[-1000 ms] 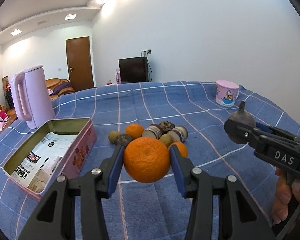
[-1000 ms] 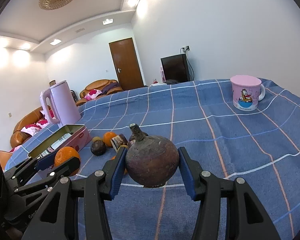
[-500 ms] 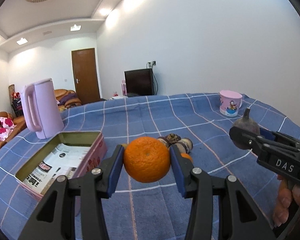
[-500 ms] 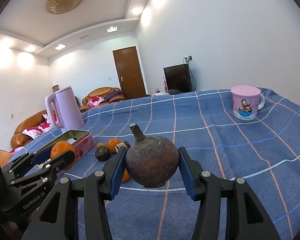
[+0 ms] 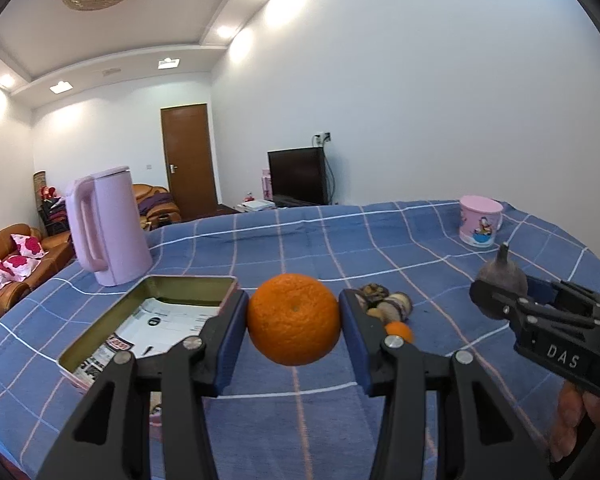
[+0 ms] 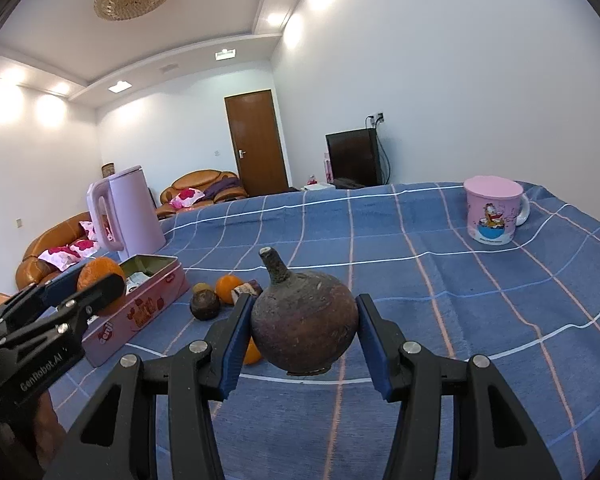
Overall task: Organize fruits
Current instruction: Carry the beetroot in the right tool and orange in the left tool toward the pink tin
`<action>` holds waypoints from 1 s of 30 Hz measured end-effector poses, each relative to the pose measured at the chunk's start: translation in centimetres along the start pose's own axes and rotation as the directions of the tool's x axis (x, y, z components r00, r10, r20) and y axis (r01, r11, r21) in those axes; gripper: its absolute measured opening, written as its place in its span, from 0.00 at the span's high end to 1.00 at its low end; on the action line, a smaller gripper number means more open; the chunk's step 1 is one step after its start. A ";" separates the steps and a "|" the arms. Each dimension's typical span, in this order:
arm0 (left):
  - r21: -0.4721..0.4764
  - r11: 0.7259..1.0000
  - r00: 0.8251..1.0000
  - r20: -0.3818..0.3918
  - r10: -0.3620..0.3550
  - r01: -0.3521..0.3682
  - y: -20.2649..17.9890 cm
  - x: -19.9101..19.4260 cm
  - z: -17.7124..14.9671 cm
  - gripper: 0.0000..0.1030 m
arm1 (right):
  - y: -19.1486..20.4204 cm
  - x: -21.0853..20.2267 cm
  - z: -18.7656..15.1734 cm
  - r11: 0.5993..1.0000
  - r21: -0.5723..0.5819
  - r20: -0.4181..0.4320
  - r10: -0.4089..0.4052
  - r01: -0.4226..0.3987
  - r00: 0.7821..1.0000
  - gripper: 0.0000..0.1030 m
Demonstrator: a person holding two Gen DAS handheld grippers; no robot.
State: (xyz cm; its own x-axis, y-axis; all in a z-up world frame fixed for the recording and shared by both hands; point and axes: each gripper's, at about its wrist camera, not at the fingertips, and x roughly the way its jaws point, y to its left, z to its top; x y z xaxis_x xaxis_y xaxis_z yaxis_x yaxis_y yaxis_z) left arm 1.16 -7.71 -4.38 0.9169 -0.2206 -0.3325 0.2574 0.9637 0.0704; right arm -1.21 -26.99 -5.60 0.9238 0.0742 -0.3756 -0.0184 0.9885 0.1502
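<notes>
A round, dimpled orange fruit [image 5: 294,319] is held clear of the blue checked cloth of the table [image 5: 400,240] by the left hand-held gripper [image 5: 293,332], its blue pads pressed to the fruit's sides. Just to the left at ten o'clock, an open pink rectangular tin lined with printed paper [image 5: 156,320] is seen, with a tall pale-pink kettle [image 5: 108,224] behind it. A dark brown, round fruit with a stubby stalk [image 6: 304,328] is gripped at its widest part by the right hand-held gripper [image 6: 305,340], likewise off the cloth. The remaining small fruits [image 6: 220,298], brown and orange, are left in a loose cluster on the table at about eleven o'clock of that gripper, beside the tin. A pink cartoon mug [image 6: 494,210] is set well apart at two o'clock.

The orange is judged light, with a soft, yielding peel that could bruise under hard squeezing; a hold across its middle seems best. The brown fruit appears firmer and rough-skinned, so slipping is thought less likely.
</notes>
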 end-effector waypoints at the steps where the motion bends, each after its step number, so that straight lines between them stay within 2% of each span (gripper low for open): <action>1: -0.004 1.000 1.000 -0.002 0.005 -0.005 0.3 0.0 0.1 0.53 | 0.2 0.1 0.1 1.000 -0.006 -0.004 -0.001 0.001 1.000 0.49; 15: -0.063 0.995 0.996 -0.057 0.068 -0.072 4.6 1.0 0.2 0.53 | 5.4 2.6 2.3 0.992 -0.098 -0.023 0.074 -0.076 0.997 0.49; 23: -0.090 0.988 0.986 -0.124 0.115 -0.127 7.8 2.9 -0.3 0.53 | 8.9 5.2 3.2 0.981 -0.122 -0.071 0.145 -0.153 0.987 0.49; 30: -0.113 0.979 0.977 -0.150 0.151 -0.169 10.7 3.7 -0.4 0.53 | 12.4 7.5 3.7 0.965 -0.167 -0.112 0.185 -0.202 0.976 0.49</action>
State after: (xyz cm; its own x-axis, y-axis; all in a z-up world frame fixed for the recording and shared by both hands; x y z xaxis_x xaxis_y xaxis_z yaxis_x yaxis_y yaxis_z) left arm 7.19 1.80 -5.27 0.8889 -0.0472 -0.4556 0.0628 0.9978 0.0192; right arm 6.93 -14.62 -3.21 0.8559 0.2699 -0.4412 -0.2680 0.9610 0.0681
